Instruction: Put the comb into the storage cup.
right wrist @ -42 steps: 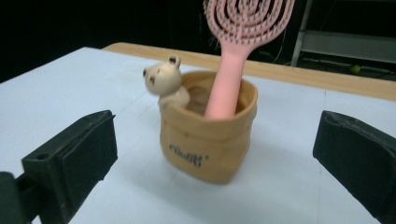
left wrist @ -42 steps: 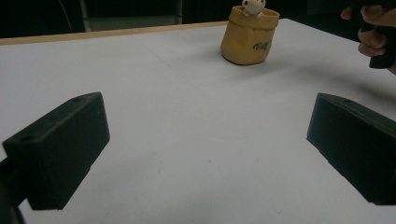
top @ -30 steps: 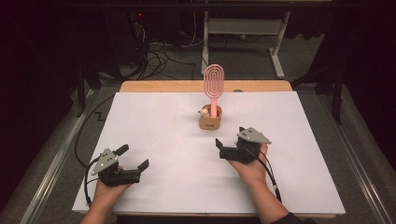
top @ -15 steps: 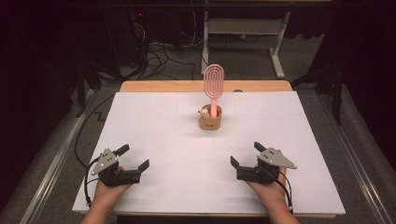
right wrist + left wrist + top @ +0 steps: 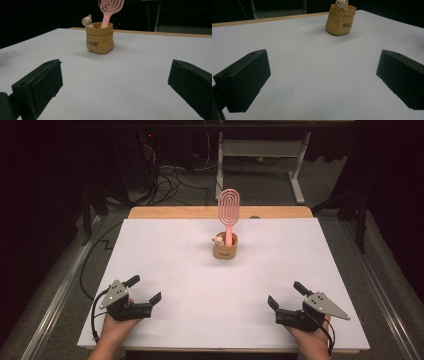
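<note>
Left gripper [image 5: 142,292]: jaws wide, empty.
Right gripper [image 5: 286,296]: jaws spread, empty.
Hairbrush [image 5: 229,215]: upright in tan pot [image 5: 225,249], possibly leaning.
Advice: steady pot, lift straight.

Your tabletop [image 5: 165,270] wears a smooth, matt white sheet like paper, with bare pale wood at its far edge. The tan holder [image 5: 100,41] looks like matt ceramic shaped as a soft sack. The pink brush [image 5: 229,212] seems smooth plastic. Your grippers' jaws are matt black plastic.
</note>
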Demonstrator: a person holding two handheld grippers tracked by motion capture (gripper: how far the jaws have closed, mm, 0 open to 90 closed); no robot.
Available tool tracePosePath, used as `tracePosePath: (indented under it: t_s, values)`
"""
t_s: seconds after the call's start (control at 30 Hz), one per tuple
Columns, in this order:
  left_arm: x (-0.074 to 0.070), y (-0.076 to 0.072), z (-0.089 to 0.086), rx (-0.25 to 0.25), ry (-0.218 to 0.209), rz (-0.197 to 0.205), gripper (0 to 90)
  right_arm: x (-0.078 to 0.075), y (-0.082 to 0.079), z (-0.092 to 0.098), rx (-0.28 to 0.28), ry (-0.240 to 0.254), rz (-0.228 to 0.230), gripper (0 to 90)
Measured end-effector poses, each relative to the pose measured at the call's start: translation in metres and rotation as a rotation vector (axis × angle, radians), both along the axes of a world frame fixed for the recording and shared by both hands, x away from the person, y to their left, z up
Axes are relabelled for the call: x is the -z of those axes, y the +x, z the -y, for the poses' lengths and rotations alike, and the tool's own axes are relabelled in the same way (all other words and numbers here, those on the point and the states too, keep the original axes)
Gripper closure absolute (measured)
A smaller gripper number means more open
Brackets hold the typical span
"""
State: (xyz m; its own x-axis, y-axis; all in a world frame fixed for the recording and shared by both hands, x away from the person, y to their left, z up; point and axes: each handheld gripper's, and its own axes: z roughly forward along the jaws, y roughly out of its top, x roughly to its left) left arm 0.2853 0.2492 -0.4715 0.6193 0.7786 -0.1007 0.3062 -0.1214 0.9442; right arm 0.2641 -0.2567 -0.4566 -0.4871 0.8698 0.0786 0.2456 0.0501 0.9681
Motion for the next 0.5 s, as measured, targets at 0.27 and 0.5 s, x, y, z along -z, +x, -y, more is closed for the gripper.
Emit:
tracePosePath:
  t_s: [0.27, 0.5]
  values:
    - [-0.001, -0.0008, -0.002, -0.001, -0.008, 0.002, 0.0, 0.0006, 0.0023, -0.0001, 0.005, -0.005, 0.007, 0.3]
    - [-0.0015, -0.0006, -0.0023, -0.002, -0.006, 0.002, 0.0, 0.0009, 0.0016, -0.0018, -0.004, -0.03, 0.014, 0.3]
